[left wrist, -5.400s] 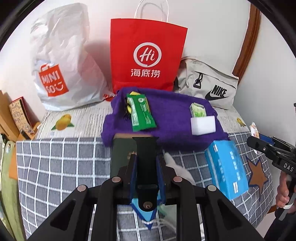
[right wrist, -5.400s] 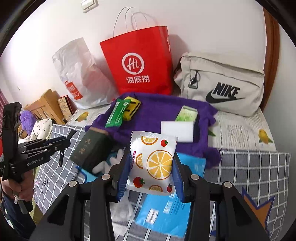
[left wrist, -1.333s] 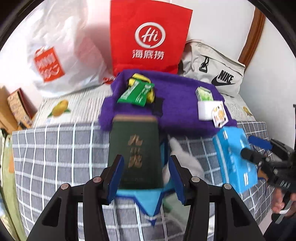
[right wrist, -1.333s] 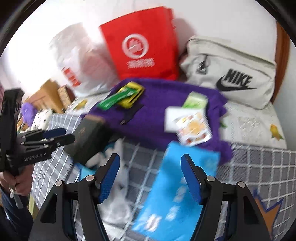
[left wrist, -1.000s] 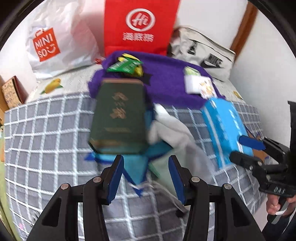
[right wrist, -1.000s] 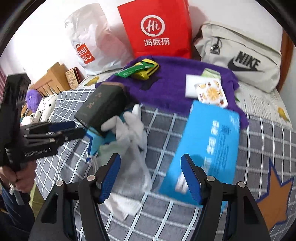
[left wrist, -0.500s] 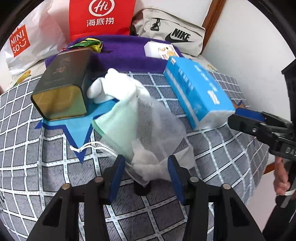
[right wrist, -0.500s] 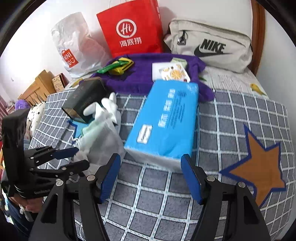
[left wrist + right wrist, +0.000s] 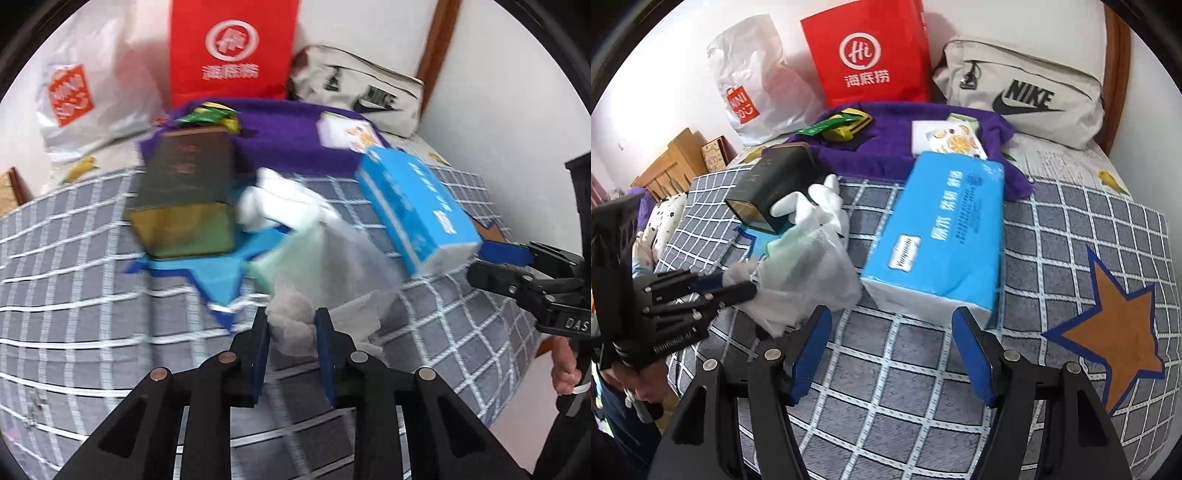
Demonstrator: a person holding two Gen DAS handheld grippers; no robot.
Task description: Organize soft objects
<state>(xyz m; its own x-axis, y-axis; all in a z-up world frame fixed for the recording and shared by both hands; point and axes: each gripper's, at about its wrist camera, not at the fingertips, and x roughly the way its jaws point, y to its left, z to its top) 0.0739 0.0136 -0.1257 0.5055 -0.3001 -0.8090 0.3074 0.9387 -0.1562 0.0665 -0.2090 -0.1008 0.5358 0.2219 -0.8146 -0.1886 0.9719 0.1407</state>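
My left gripper (image 9: 291, 328) is shut on the near end of a white mesh pouch (image 9: 325, 266) that holds pale green cloth; it shows in the right wrist view too (image 9: 801, 266). A white glove (image 9: 820, 206) lies behind the pouch. A blue tissue pack (image 9: 942, 236) lies in front of my right gripper (image 9: 892, 343), which is open and empty. A purple towel (image 9: 897, 136) at the back carries a green sachet (image 9: 827, 125), a white pad and an orange-print wipe pack (image 9: 955, 142).
A dark green tin box (image 9: 772, 184) lies on a blue star patch of the grey checked bedcover (image 9: 1071, 236). A red paper bag (image 9: 871, 55), a white plastic bag (image 9: 757, 81) and a beige Nike bag (image 9: 1027, 92) stand against the wall.
My left gripper has closed on the mesh pouch's near end. My right gripper stays open and has dropped nearer the tissue pack.
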